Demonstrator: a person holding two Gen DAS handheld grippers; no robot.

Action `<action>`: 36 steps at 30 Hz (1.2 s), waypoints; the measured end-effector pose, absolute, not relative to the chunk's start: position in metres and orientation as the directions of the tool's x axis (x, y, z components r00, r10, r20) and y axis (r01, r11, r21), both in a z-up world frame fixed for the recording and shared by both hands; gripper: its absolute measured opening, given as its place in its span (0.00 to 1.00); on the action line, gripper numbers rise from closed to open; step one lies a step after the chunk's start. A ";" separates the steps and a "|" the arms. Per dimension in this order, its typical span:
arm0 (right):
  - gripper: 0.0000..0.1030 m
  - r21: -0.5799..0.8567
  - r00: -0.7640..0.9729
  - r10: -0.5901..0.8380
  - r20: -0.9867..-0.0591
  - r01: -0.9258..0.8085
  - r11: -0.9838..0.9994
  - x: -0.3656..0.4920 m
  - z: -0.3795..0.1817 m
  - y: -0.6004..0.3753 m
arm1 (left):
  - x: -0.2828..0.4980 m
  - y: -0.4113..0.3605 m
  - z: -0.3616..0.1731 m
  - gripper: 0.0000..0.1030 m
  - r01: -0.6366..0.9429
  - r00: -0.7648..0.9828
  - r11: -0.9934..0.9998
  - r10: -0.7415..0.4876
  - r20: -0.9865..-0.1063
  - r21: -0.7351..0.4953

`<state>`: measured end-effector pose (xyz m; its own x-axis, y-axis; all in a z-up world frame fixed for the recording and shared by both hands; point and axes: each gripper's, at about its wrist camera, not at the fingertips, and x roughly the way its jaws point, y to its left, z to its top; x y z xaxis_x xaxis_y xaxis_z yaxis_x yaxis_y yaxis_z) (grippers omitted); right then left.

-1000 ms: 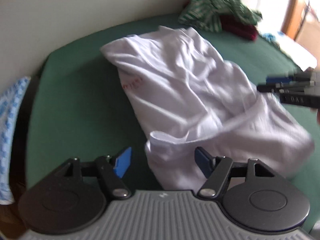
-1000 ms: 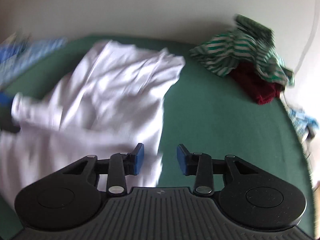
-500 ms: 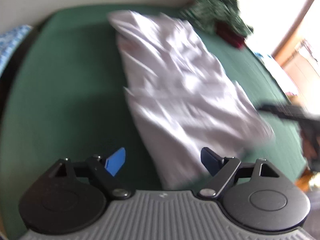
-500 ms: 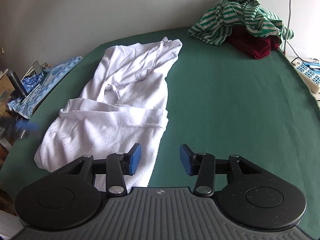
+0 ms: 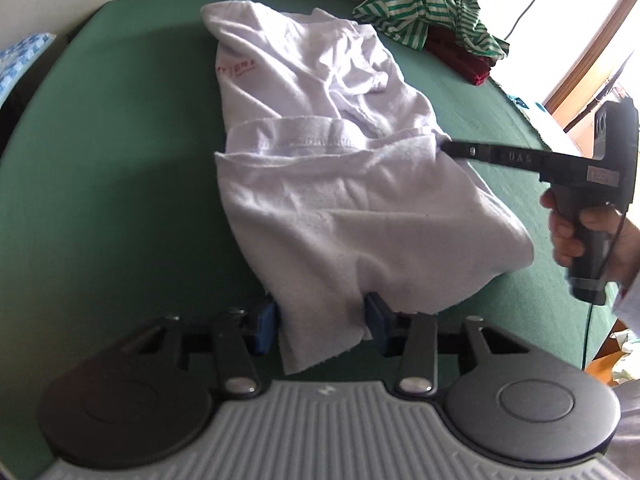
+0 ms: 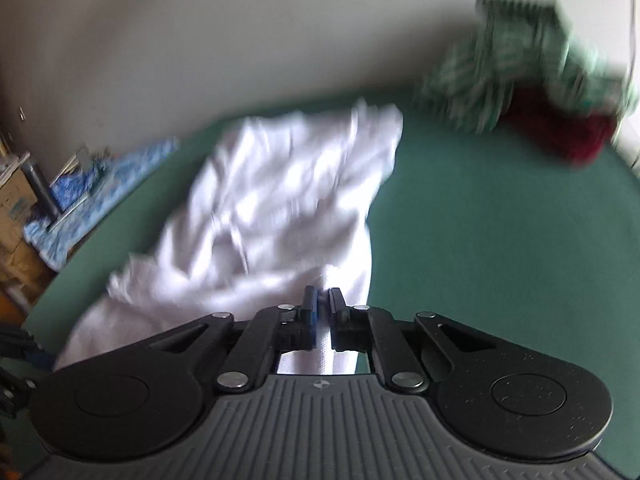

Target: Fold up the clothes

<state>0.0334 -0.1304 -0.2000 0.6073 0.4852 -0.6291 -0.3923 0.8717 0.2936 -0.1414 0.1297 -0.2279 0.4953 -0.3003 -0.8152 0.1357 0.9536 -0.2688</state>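
Left wrist view: white garment spread lengthwise on a green table, partly folded, a hemmed band crossing its middle. Left tongs at the garment's near edge, a flap of white cloth hanging between the two blue pads; jaws closing, pads touching the cloth at either side, though hard to tell how firmly. Right tongs reaching in from the right side, tips at the garment's right edge beside the band, handle gripped by a person's hand. Striped green-and-white clothes and a dark red item heaped at the far corner, well apart.

Right wrist view, blurred: right tongs closing to a narrow gap, a thin strip of white cloth pinched between the pads. Rest of the white garment stretching ahead and to the left across the green table.

Step in hand, by appearance: taking hold of two edge points of the garment ahead of a fold. Next move likely calls for both grips to be firm, then a joint lift, carrying the near portion over the rest evenly, without dragging the layers beneath.
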 end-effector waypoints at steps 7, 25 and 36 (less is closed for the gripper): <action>0.42 0.459 0.583 0.568 -0.581 -0.341 0.820 0.007 -0.168 -0.177 | -0.141 0.133 -0.223 0.27 0.140 0.505 0.943 -0.329 -0.798 -0.301; 0.05 0.362 0.425 0.628 -0.652 -0.554 0.750 -0.057 -0.165 -0.164 | -0.143 0.134 -0.199 0.07 0.374 0.426 0.893 -0.404 -0.810 -0.249; 0.30 0.344 0.336 0.580 -0.742 -0.552 0.760 -0.077 -0.156 -0.179 | -0.166 0.145 -0.207 0.33 0.414 0.365 0.891 -0.352 -0.862 -0.188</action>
